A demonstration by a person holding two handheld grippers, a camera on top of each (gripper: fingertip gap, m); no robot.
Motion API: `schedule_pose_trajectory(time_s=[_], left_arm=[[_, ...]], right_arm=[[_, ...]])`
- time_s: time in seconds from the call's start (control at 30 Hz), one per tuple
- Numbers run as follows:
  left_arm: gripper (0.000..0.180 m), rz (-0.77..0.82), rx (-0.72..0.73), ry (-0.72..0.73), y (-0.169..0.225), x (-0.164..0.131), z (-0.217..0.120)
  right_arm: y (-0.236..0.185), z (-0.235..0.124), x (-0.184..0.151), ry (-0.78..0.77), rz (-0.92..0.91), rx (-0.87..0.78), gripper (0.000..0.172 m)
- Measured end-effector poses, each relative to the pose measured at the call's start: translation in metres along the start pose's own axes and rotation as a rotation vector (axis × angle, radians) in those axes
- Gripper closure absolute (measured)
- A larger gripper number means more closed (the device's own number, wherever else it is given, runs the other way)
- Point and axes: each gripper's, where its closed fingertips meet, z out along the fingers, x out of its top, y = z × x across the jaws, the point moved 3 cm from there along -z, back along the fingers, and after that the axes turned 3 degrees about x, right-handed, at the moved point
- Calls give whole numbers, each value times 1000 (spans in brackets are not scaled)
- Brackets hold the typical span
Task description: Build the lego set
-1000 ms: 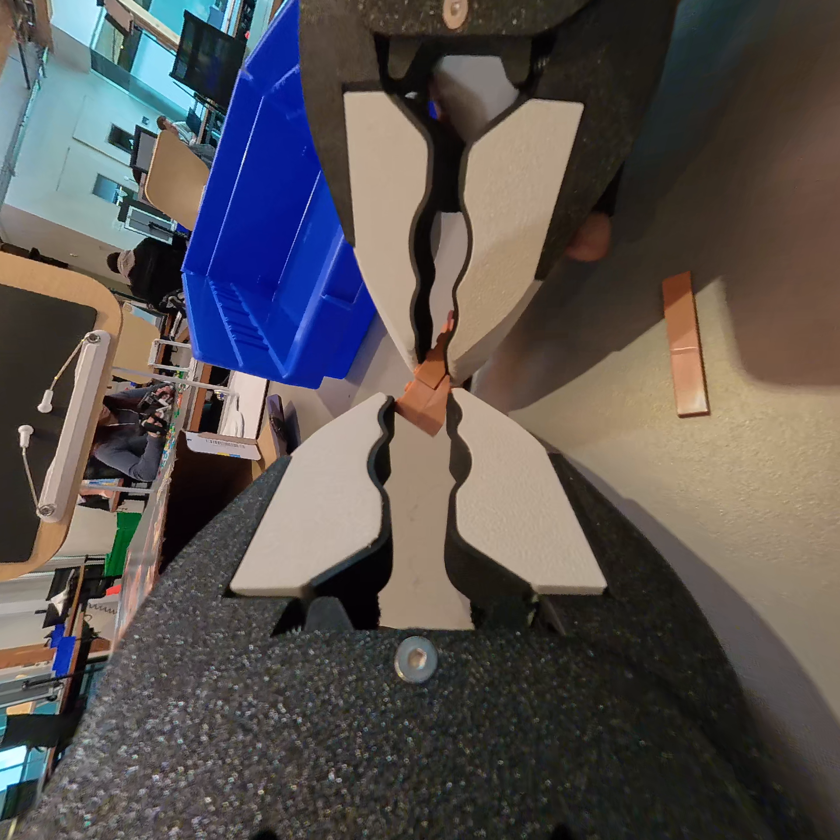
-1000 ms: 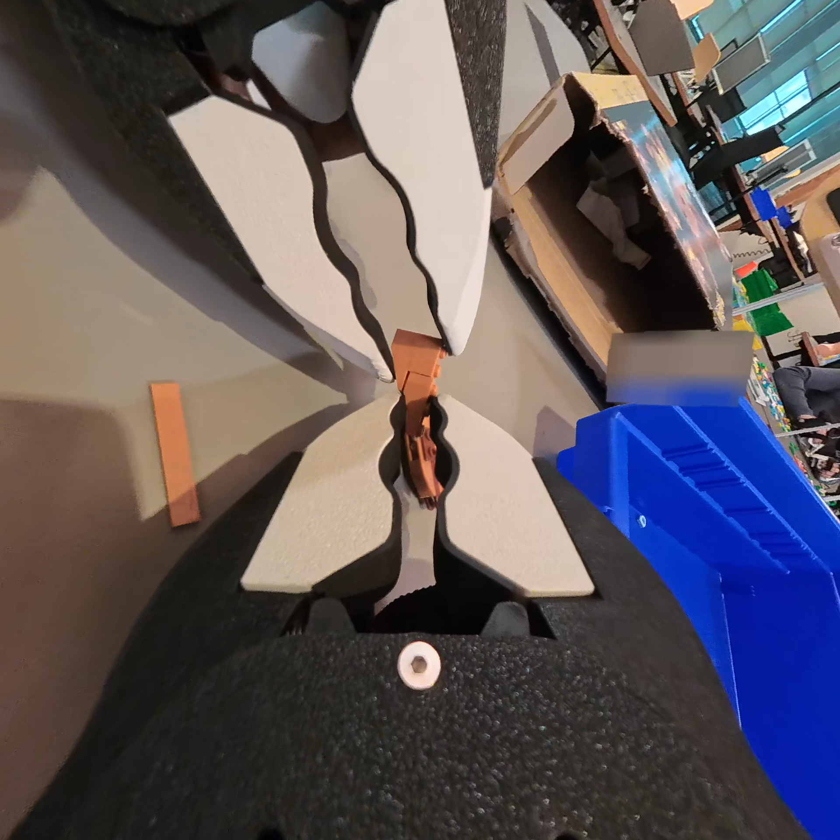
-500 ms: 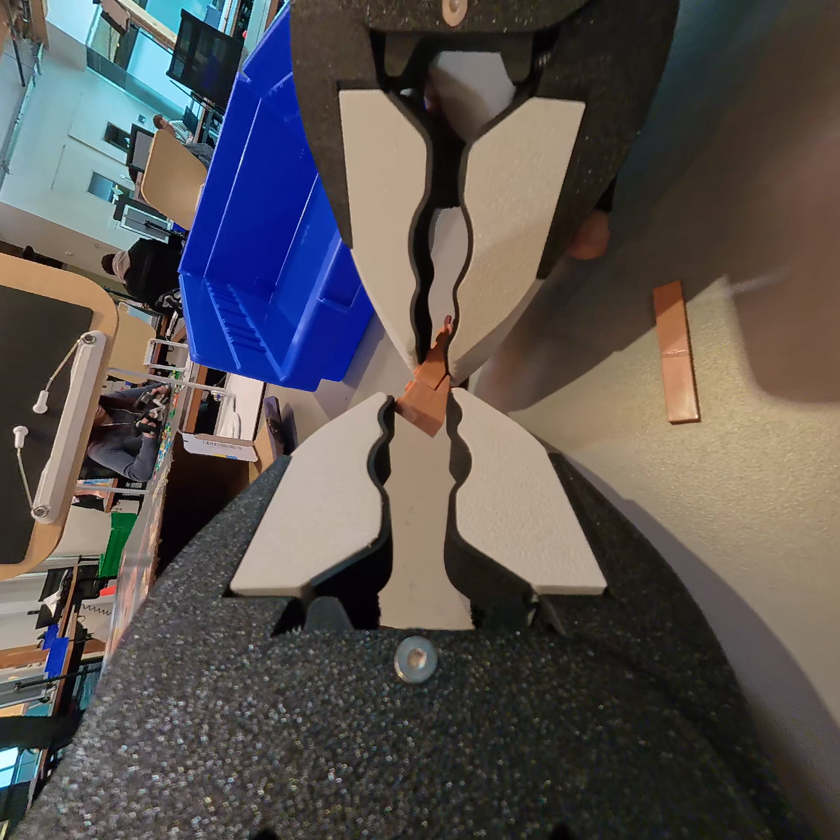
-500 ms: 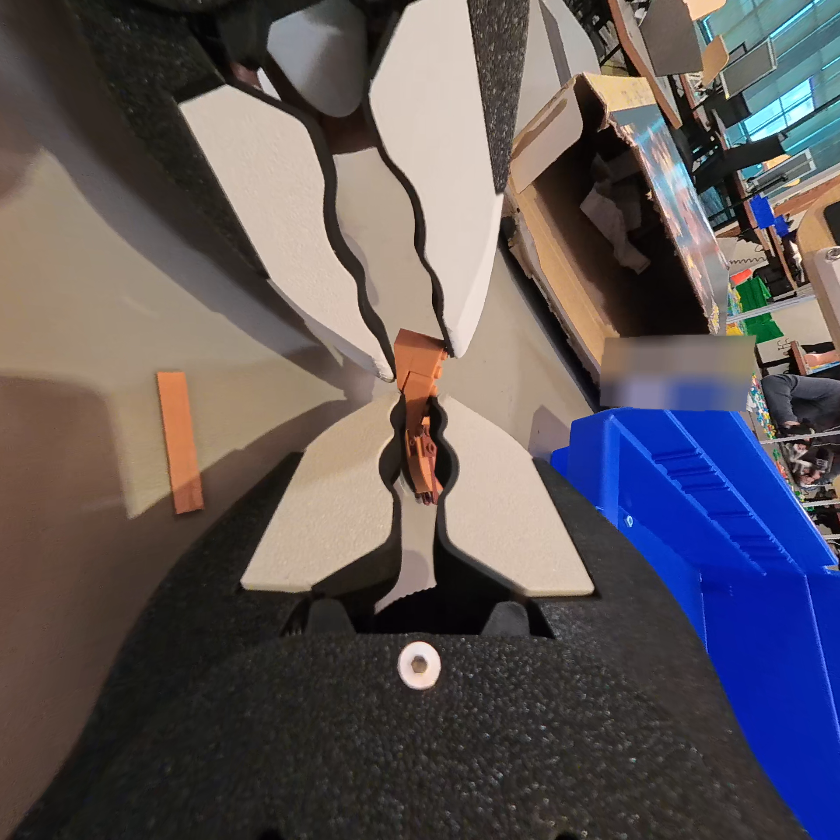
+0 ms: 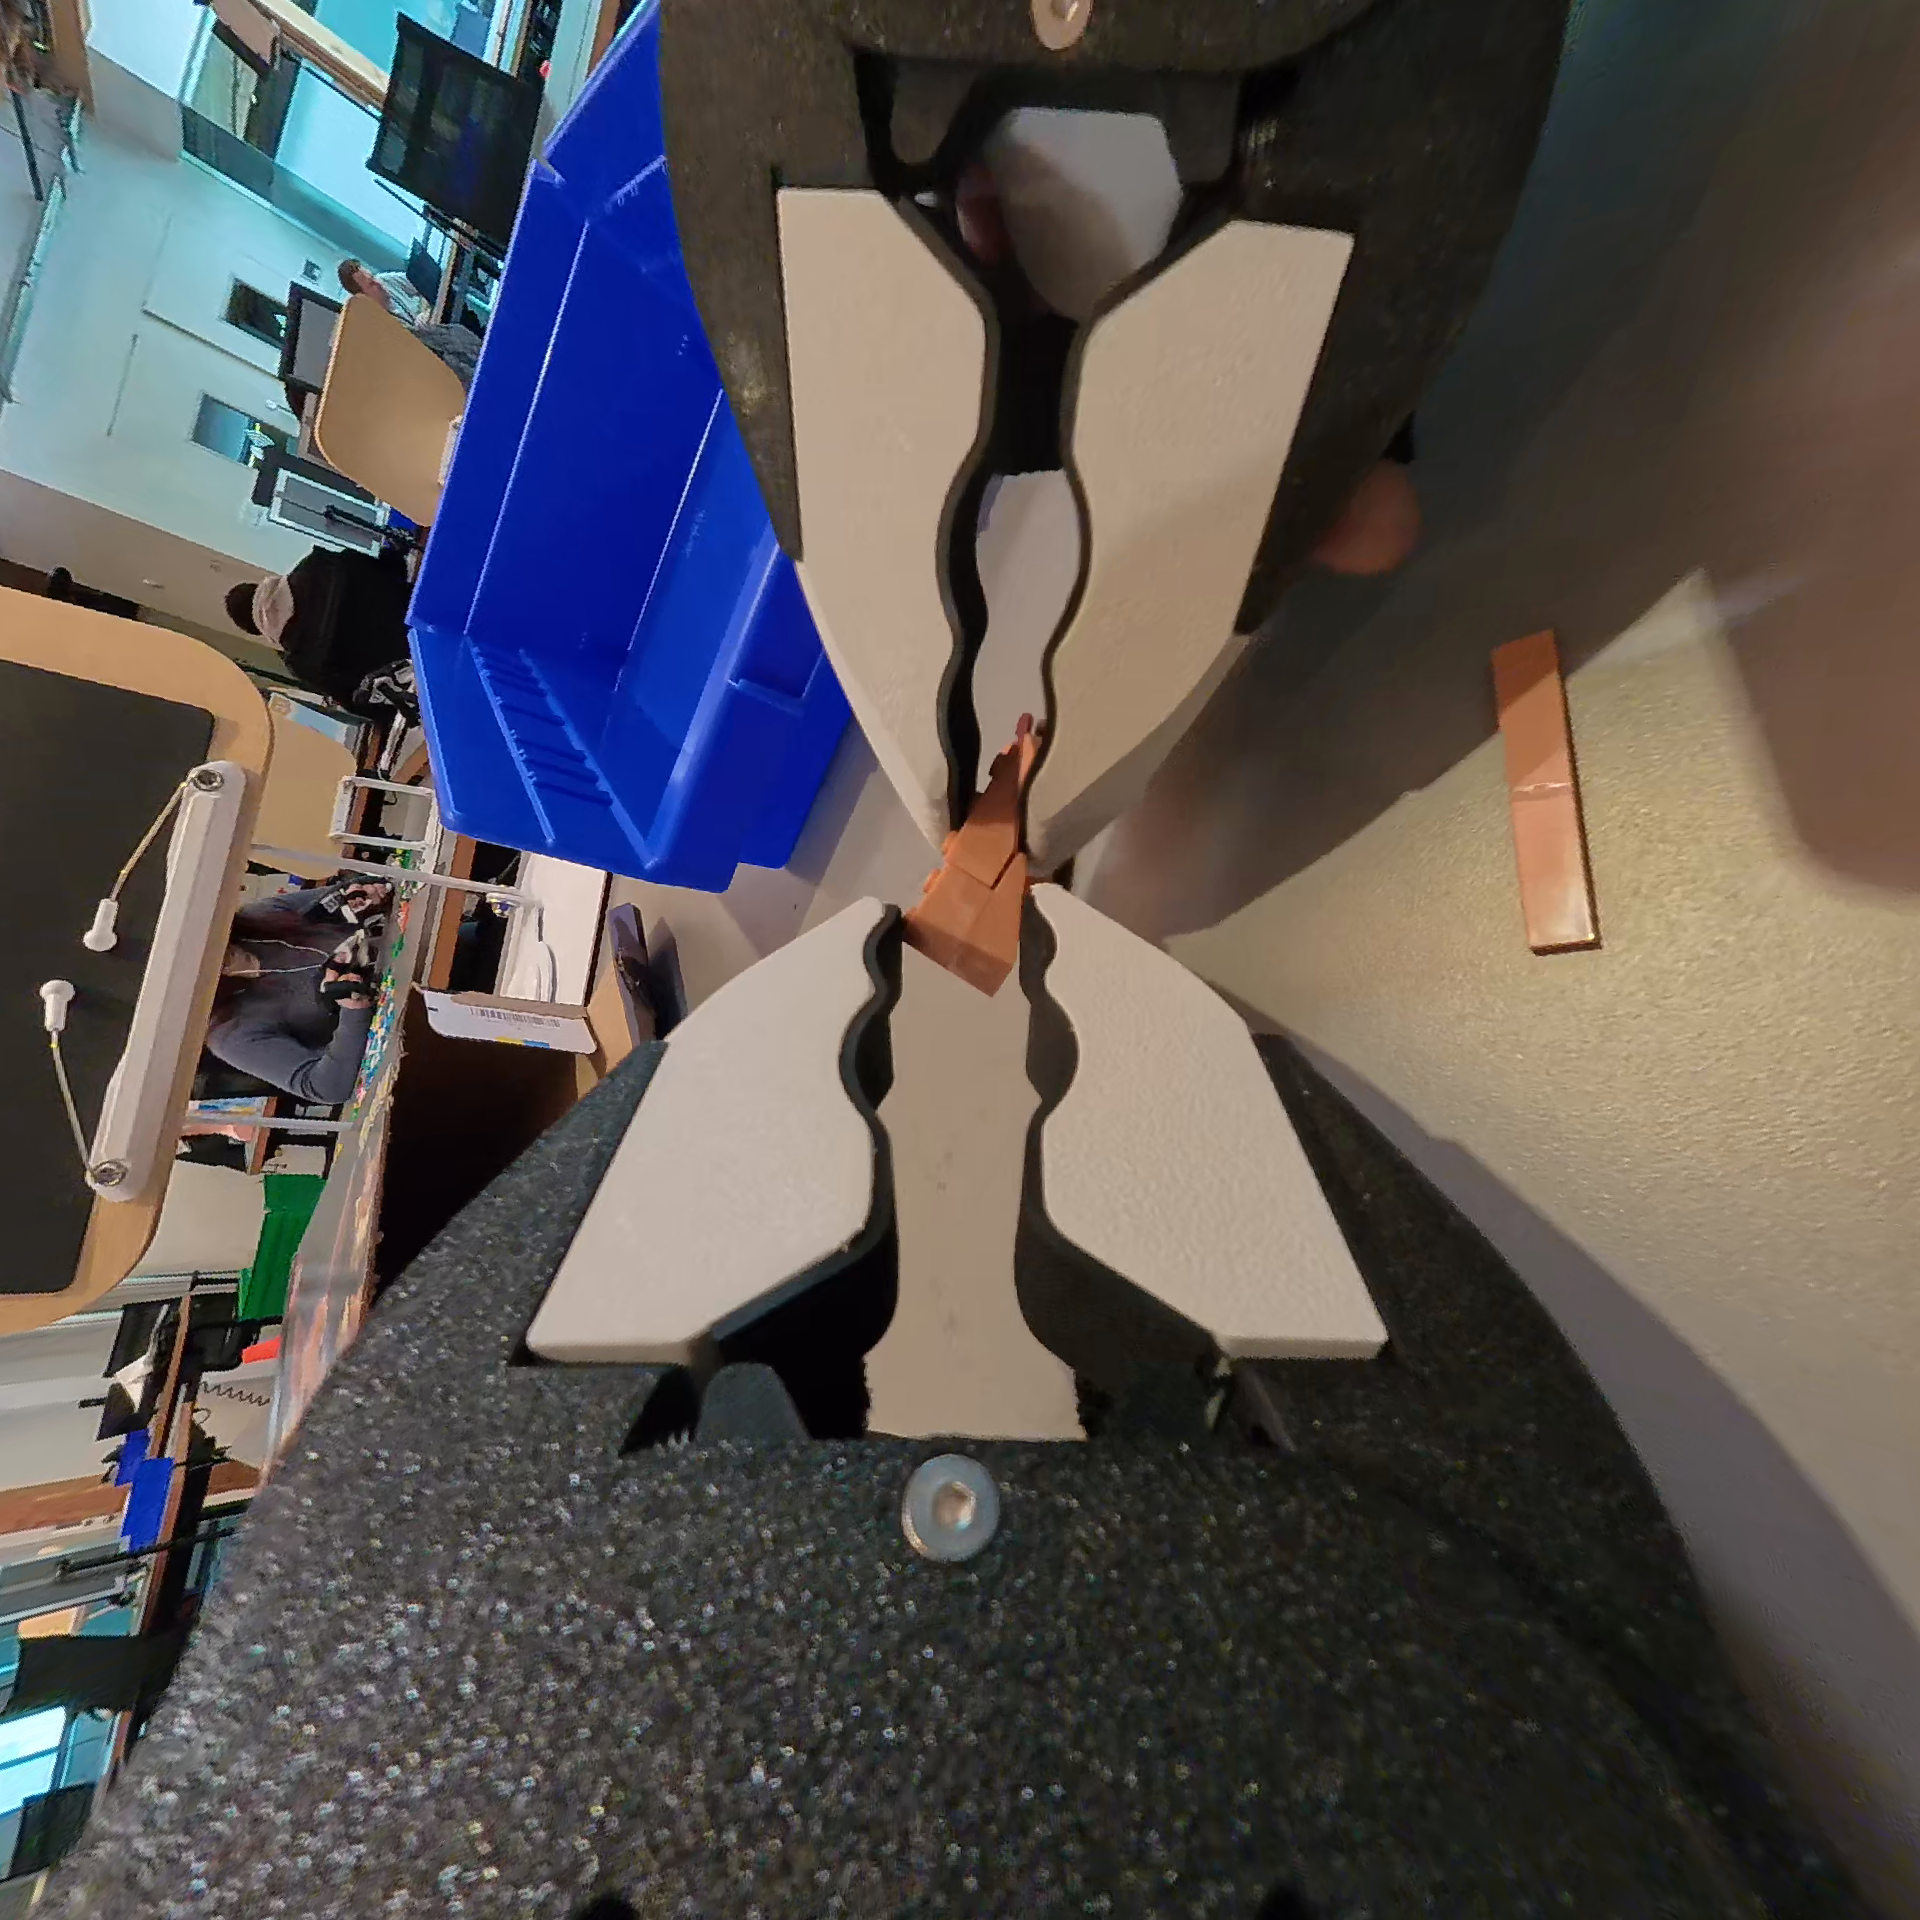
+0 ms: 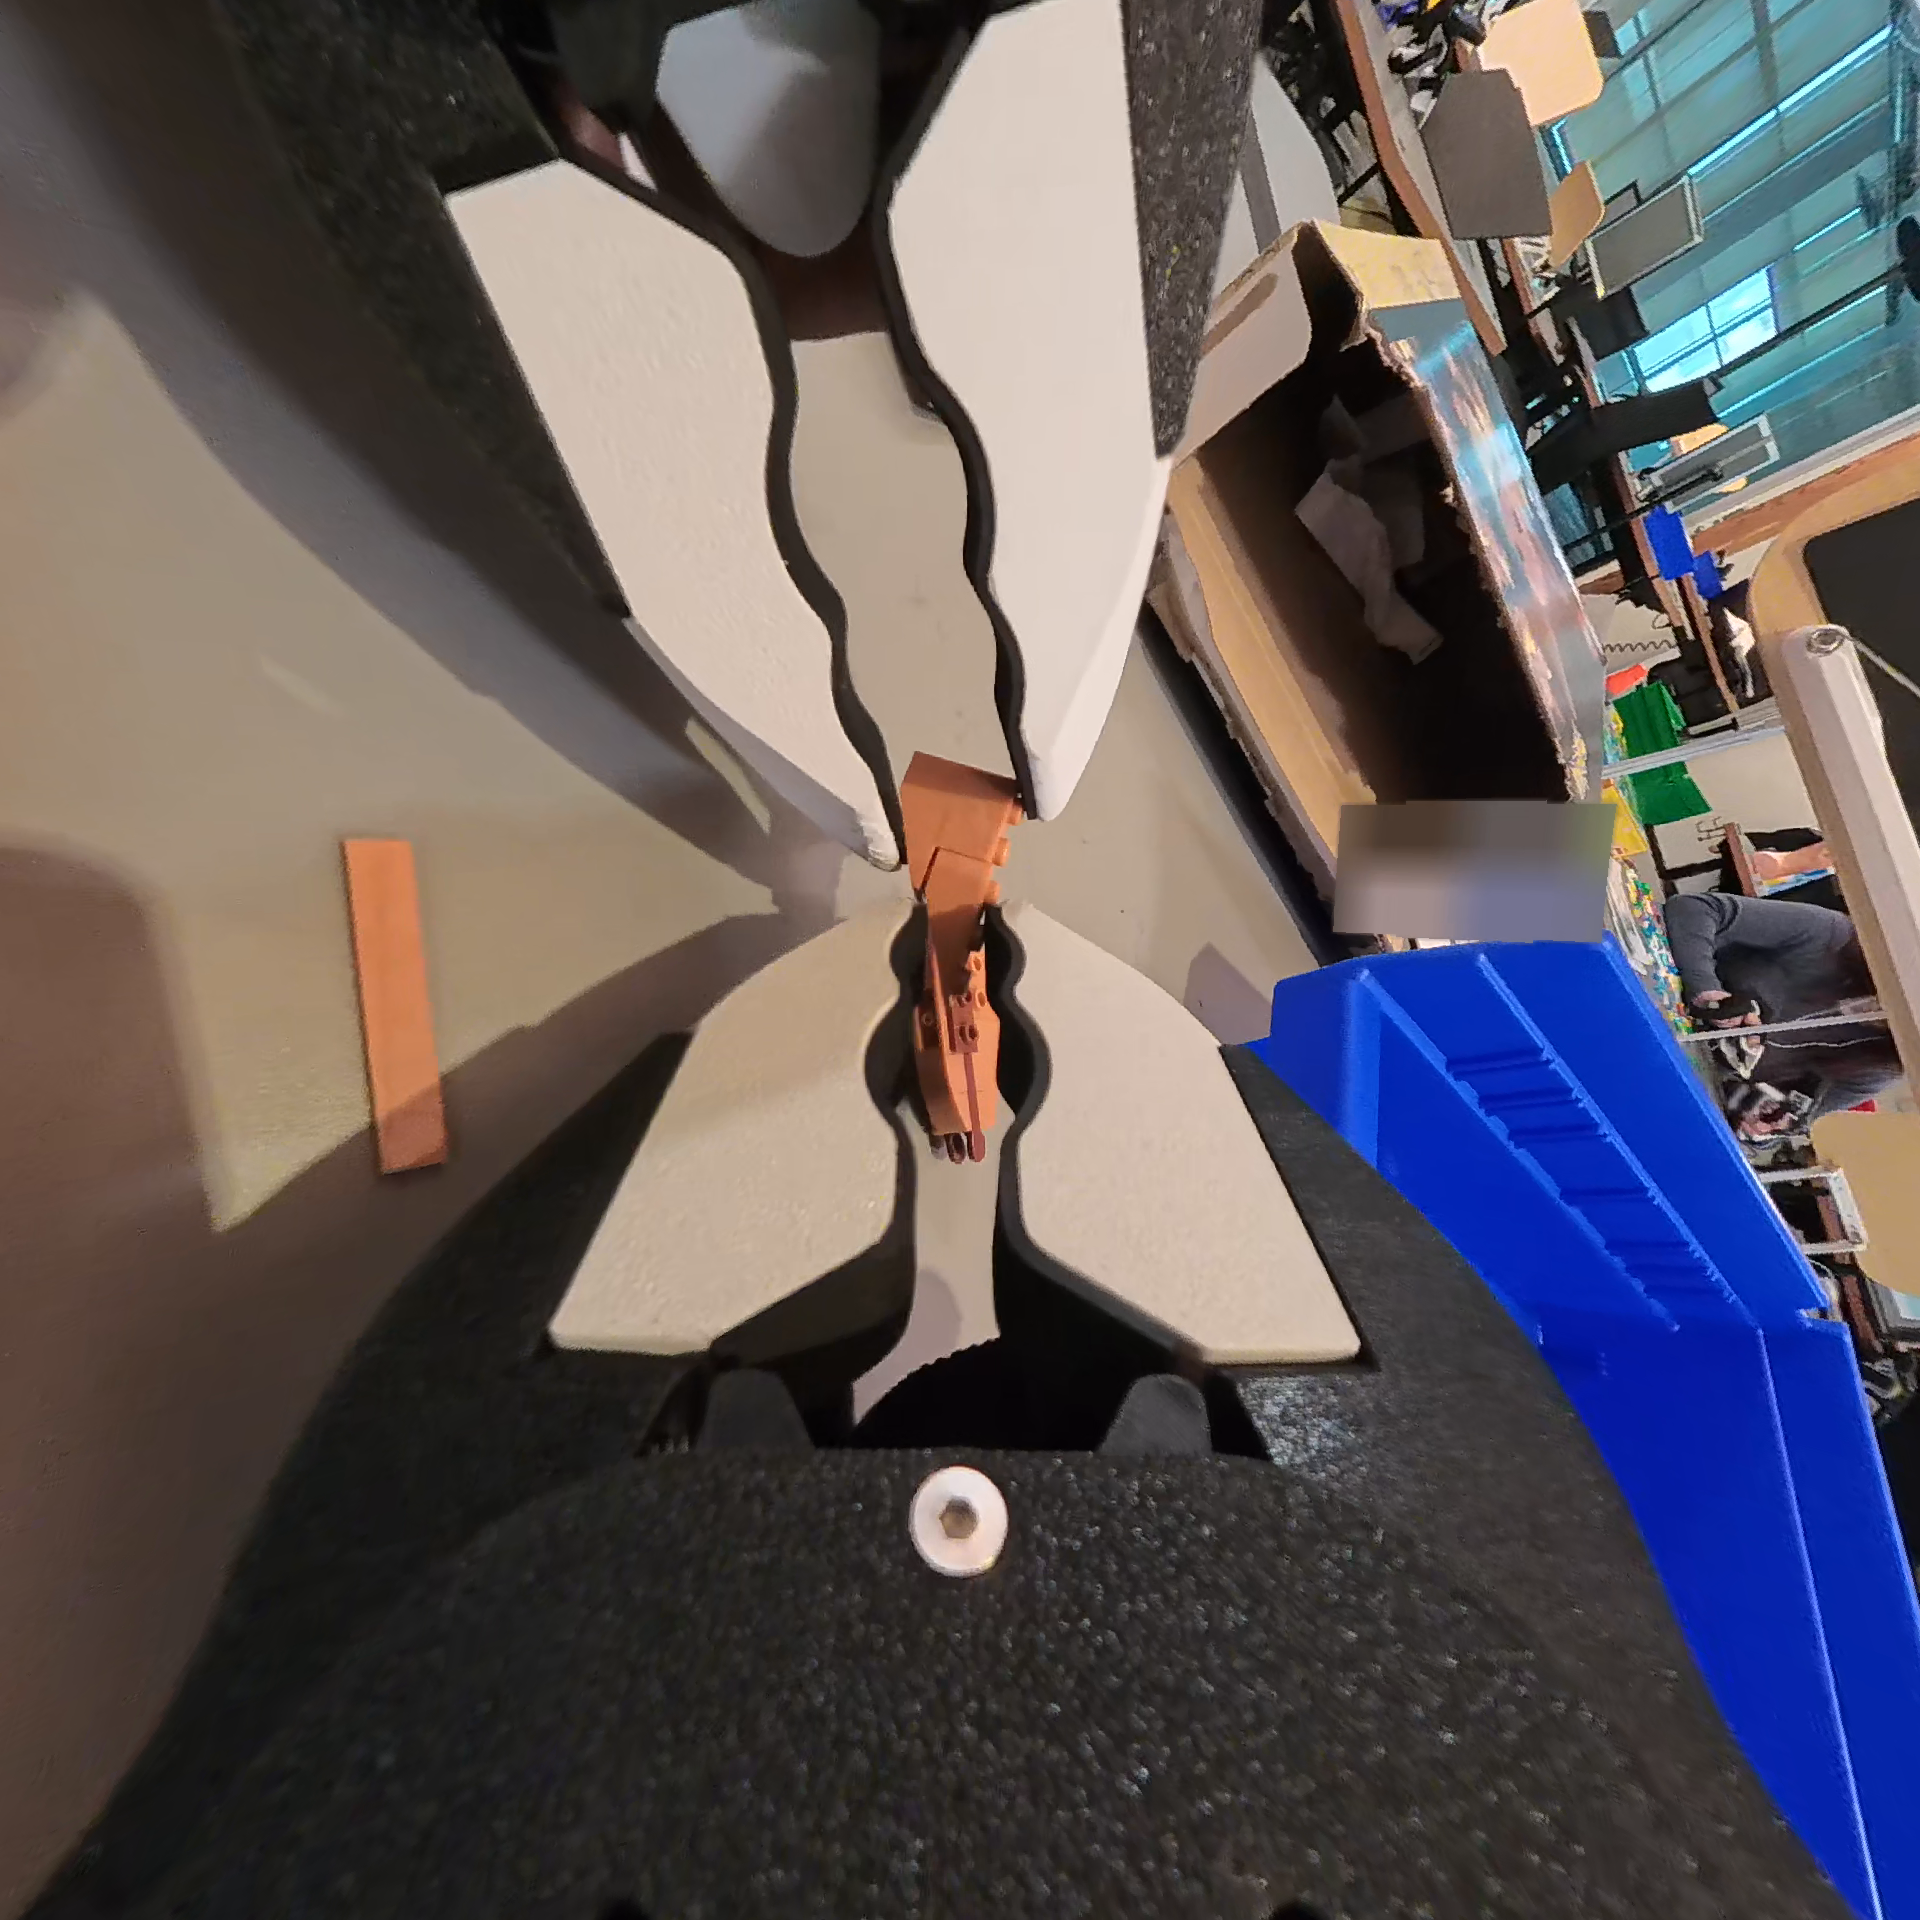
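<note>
Almost nothing has moved: the left gripper [image 5: 961,914] and the right gripper [image 6: 956,920] still meet tip to tip above the table [image 5: 1662,1143], each pinching one end of the brown toy-brick piece [image 6: 951,862], so it hangs between them.

Flat brown rectangular plastic strip [image 5: 1545,792] on the beige tabletop [image 5: 1662,1091]: shifted slightly in both wrist views as the cameras drifted. Large blue plastic bin [image 6: 1621,1195]: sits a little lower-right in the right wrist view. Grasps on the small brown brick assembly [image 6: 951,935]: unchanged.
</note>
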Motion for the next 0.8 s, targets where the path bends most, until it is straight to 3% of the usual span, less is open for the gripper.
schedule_pose_trajectory(time_s=[0.5,0.6,0.8], left_arm=[[159,62,42,-45,1,1,1],[159,88,60,-67,0,0,1],[159,115,72,-78,0,0,1]], right_arm=[[0,1,0,-14,47,8,162],[-3,3,1,-15,53,28,152],[0,4,1,-18,62,1,161]])
